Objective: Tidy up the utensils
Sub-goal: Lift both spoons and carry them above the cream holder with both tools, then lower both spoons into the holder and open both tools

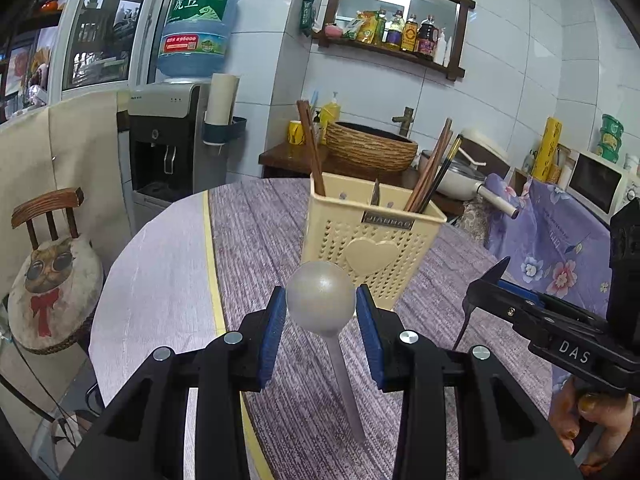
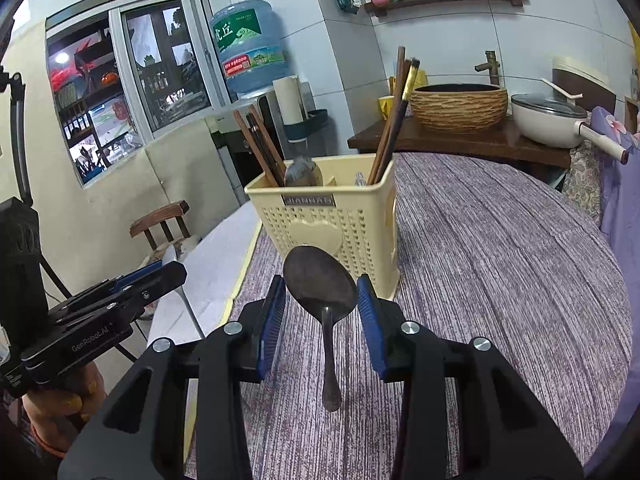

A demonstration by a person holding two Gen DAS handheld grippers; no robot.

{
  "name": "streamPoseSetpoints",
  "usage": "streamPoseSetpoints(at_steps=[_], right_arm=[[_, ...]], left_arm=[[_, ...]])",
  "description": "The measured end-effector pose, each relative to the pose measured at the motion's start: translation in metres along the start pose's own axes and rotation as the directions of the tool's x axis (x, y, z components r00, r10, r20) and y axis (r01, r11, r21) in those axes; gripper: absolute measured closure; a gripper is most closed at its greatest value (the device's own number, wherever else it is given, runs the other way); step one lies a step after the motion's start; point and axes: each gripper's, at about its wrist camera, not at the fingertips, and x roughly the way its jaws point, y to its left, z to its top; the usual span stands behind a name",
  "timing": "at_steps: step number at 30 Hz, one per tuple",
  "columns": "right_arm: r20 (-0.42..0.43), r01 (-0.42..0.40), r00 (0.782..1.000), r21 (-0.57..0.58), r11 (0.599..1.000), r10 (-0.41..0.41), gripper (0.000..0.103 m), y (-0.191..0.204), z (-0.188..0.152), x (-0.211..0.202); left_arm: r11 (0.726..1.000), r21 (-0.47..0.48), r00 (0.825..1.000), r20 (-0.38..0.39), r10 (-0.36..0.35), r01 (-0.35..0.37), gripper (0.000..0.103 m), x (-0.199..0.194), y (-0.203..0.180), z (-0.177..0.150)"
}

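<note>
My left gripper is shut on the round bowl of a silver spoon, whose handle hangs down toward the camera. Just beyond it a cream perforated utensil holder stands on the purple tablecloth, with chopsticks in it. My right gripper is shut on the bowl of a dark spoon, handle hanging down, close in front of the same holder. Another spoon and chopsticks stand inside it. Each gripper shows in the other's view: right gripper, left gripper.
The round table drops off at its left edge, where a chair with a cat cushion stands. Behind are a water dispenser, a woven basin on a wooden stand and a white pot.
</note>
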Motion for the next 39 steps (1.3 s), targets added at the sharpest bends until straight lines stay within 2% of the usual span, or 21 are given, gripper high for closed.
streamPoseSetpoints(at_steps=[4,9,12,16,19,27,32,39], right_arm=[[0.042,-0.028,0.999,0.005,1.000,0.028,0.065,0.002,0.024,-0.006],[0.144,-0.066,0.987,0.000,0.998,0.065,0.065,0.009,0.069,-0.022],[0.238,-0.049,0.970,-0.037,0.998,0.056,0.065,0.019,0.102,-0.032],[0.328,-0.005,0.944,-0.066,0.998,0.027,0.065,0.028,0.133,-0.030],[0.337,0.019,0.941,-0.075,0.997,0.007,0.065,0.029,0.144,-0.017],[0.289,0.091,0.955,-0.083,0.992,-0.063,0.065,0.016,0.117,0.029],[0.252,0.102,0.964,-0.073,0.992,-0.081,0.065,0.007,0.098,0.051],[0.213,0.120,0.972,-0.102,0.987,-0.097,0.065,0.001,0.072,0.068]], left_arm=[[0.999,0.002,0.998,0.046,-0.032,0.032,0.067,-0.007,0.000,0.026],[0.999,0.001,0.985,0.166,-0.052,0.052,0.067,-0.023,0.001,0.080],[0.999,0.027,0.973,0.229,-0.027,0.022,0.067,-0.022,-0.007,0.111],[0.999,0.038,0.955,0.296,0.025,-0.038,0.067,-0.003,-0.015,0.145],[0.999,0.030,0.952,0.306,0.028,-0.039,0.067,0.012,-0.015,0.155],[0.996,0.051,0.964,0.259,0.056,-0.072,0.067,0.052,-0.016,0.123],[0.993,0.078,0.967,0.246,0.069,-0.091,0.067,0.067,-0.018,0.106],[0.992,0.092,0.980,0.189,0.063,-0.082,0.067,0.085,-0.015,0.082]])
